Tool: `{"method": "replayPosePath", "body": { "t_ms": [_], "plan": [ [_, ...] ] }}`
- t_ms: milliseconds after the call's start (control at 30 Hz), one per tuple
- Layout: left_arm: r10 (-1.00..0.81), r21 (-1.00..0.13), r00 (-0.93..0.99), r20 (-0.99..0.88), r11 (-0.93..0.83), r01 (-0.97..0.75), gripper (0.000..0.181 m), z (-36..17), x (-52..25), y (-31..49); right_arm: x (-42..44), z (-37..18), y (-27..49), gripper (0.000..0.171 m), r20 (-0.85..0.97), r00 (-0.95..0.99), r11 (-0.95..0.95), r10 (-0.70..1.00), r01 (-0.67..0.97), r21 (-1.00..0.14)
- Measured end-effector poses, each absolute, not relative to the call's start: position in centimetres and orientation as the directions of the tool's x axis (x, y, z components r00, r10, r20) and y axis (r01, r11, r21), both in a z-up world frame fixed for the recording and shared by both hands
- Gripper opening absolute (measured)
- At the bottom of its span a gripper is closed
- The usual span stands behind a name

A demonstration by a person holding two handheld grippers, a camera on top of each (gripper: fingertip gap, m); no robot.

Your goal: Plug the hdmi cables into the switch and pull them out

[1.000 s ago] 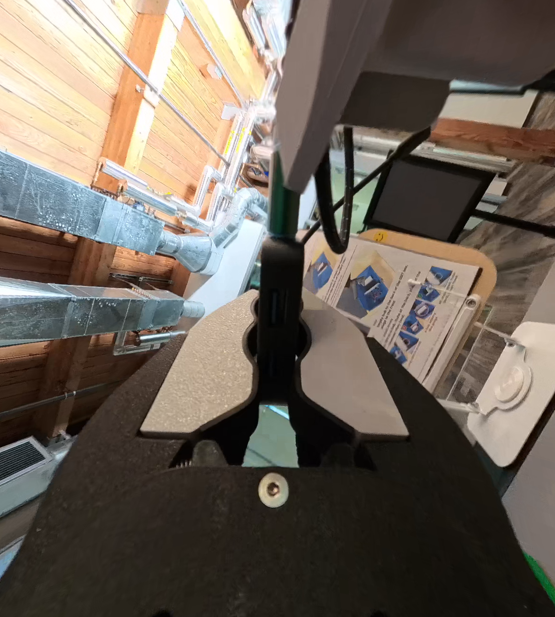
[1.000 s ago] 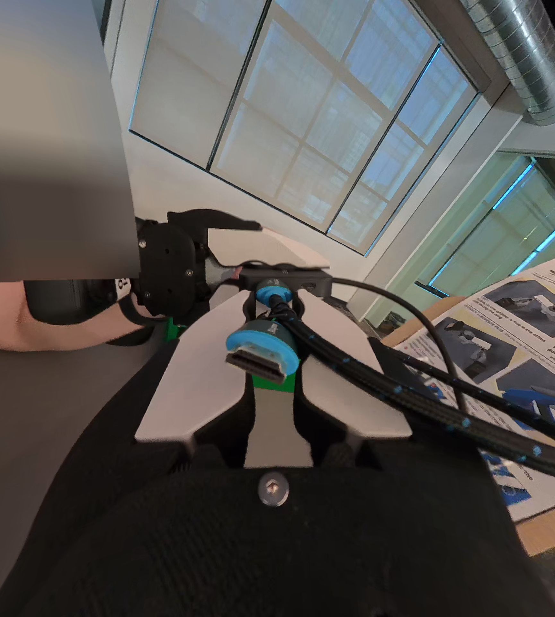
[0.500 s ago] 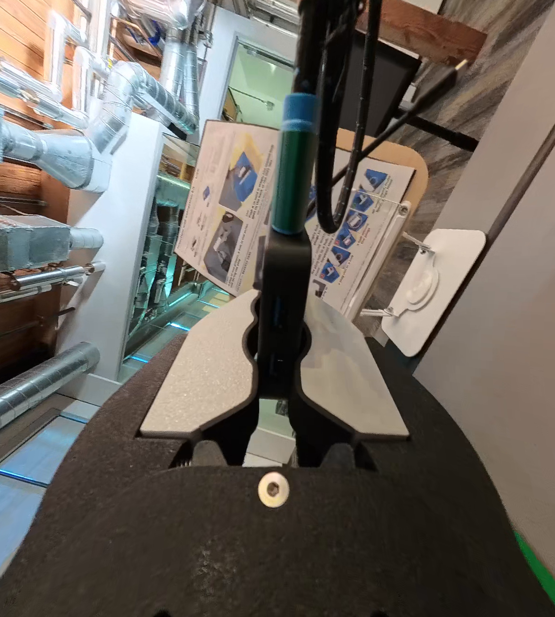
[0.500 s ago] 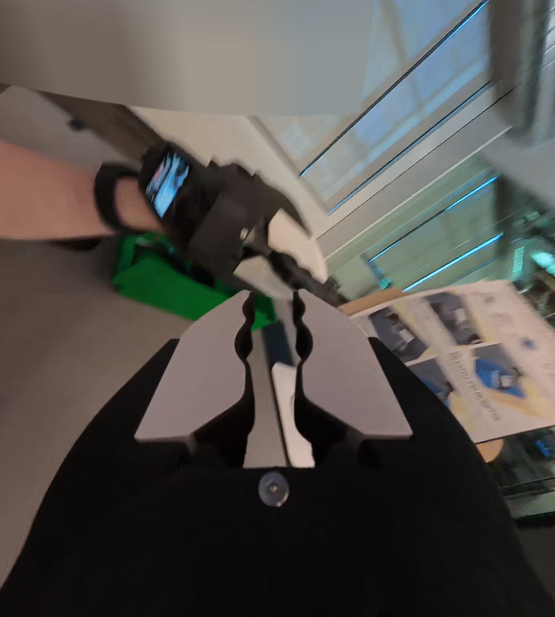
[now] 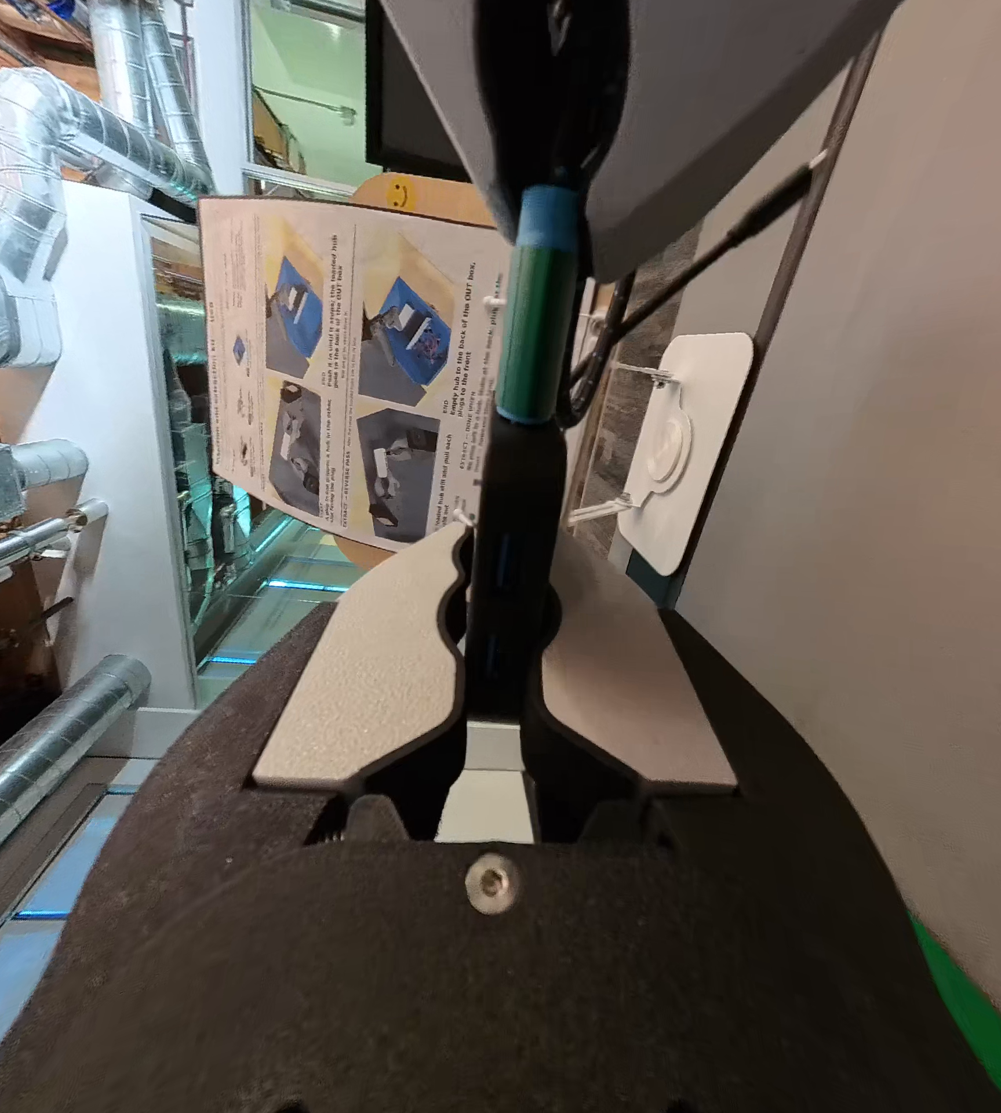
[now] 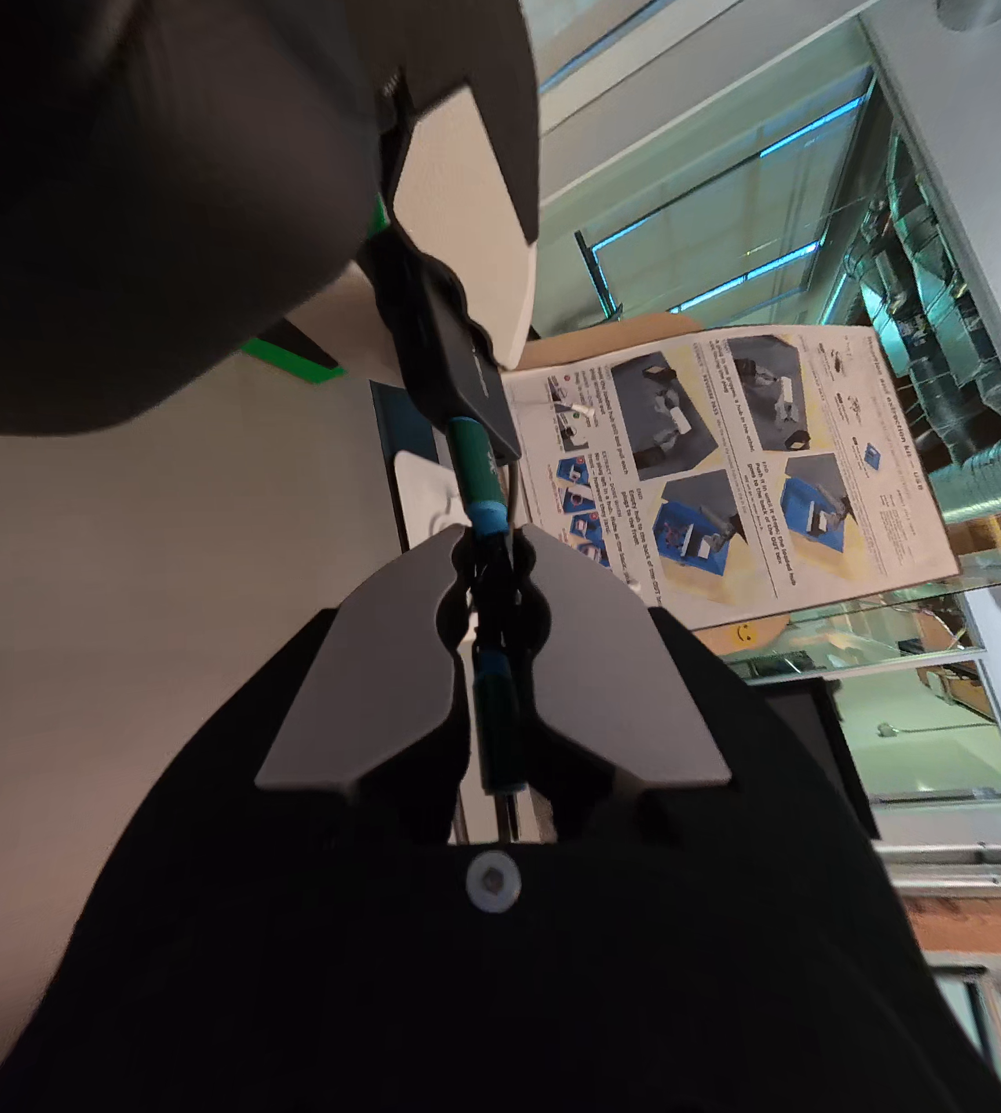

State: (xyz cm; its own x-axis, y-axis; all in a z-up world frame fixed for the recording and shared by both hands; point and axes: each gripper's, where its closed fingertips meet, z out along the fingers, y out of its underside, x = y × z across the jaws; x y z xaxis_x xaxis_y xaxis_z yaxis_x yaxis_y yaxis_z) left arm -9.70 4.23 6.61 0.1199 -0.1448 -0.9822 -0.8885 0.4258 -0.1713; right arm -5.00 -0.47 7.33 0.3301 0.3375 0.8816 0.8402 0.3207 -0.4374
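Note:
My left gripper (image 5: 510, 536) is shut on the thin black switch (image 5: 513, 572), held edge-on. A green HDMI plug (image 5: 537, 325) with a blue collar sits in the switch's far end. In the right wrist view the left gripper (image 6: 425, 313) holds the switch (image 6: 461, 373) at upper left with the green plug (image 6: 477, 473) in it. My right gripper (image 6: 492, 536) is shut on the black braided cable (image 6: 495, 578) just behind that plug's collar. A second, loose plug (image 6: 495, 741) lies between my right fingers lower down. The right gripper's body (image 5: 696, 120) looms blurred at the top.
A printed instruction sheet (image 5: 335, 373) stands on a clear holder and also shows in the right wrist view (image 6: 726, 458). A white plate (image 5: 684, 445) lies on the grey table (image 5: 907, 542). Green tape (image 5: 979, 1024) marks the table. Metal ducts (image 5: 34, 783) run at left. There is about 7 cm between the tips of the two grippers.
Both grippers have swung round, so the views have rotated toward the sheet. The left still holds the switch. The right now grips the cable behind the green plug, with the loose plug deeper between its fingers.

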Motion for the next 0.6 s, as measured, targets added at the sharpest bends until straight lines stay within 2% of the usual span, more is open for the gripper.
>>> {"method": "replayPosePath", "body": {
  "t_ms": [100,200,267,333,500,600],
  "plan": [
    [-0.142,-0.157,0.106,-0.984,0.427,-0.89,0.015,6.3,-9.4,4.1,-4.6,6.8,-0.1,0.011,0.903,0.289,0.293,0.317,0.876,-0.383],
    [-0.155,-0.219,0.164,-0.974,0.462,-0.86,0.018,7.0,-9.0,3.6,-4.3,7.3,-0.5,0.01,0.867,0.337,0.274,0.367,0.852,-0.447],
    [-0.141,-0.262,0.221,-0.965,0.479,-0.838,0.023,8.2,-9.1,3.0,-3.1,8.1,-0.3,0.01,0.867,0.372,0.243,0.332,0.855,-0.459],
    [-0.138,-0.293,0.259,-0.956,0.505,-0.812,0.029,9.3,-9.3,2.2,-1.2,9.3,-0.2,0.01,0.838,0.447,0.211,0.313,0.828,-0.52],
    [-0.201,-0.414,0.368,-0.908,0.565,-0.714,0.026,12.1,-10.1,-0.3,6.0,14.0,-1.8,0.01,0.672,0.702,0.172,0.237,0.65,-0.74],
    [-0.247,-0.439,0.363,-0.899,0.529,-0.727,0.023,12.0,-11.0,-0.1,10.6,17.0,-4.8,0.009,0.587,0.791,0.213,0.171,0.552,-0.806]
  ]
}}
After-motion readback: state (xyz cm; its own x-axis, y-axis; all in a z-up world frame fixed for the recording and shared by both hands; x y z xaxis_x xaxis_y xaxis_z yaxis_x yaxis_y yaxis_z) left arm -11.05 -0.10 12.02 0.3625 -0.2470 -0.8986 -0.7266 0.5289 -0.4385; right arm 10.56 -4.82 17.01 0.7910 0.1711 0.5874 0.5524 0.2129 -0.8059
